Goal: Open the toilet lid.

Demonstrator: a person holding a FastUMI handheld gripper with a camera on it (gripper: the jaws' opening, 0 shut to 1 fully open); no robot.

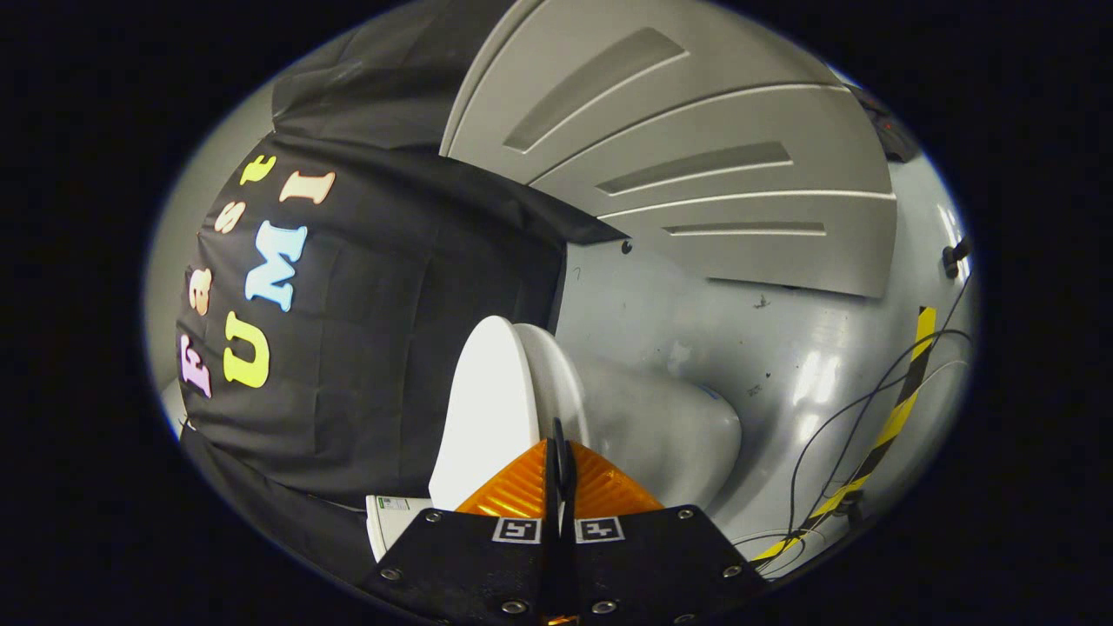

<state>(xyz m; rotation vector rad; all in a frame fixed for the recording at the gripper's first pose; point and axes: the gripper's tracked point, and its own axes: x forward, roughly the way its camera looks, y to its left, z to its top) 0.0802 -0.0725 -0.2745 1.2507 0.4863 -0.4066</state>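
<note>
The view is rolled on its side, so the grey floor [783,348] lies to the right of the fingers. A white toilet stands just beyond them. Its lid [483,409] is the flat white face to the left, the seat rim [552,374] lies against it, and the bowl [661,426] bulges to the right. My gripper [559,435] is shut, its two fingers pressed together with nothing visible between them. The fingertips sit right at the seam where the lid meets the seat rim. I cannot tell whether they touch it.
The black booth cloth [374,348] hangs behind the toilet on the lid side. A grey ribbed panel [696,156] stands beyond. Cables [835,435] and a yellow-and-black tape strip [904,391] run over the floor past the bowl. A small white labelled item [391,513] lies by the lid's near end.
</note>
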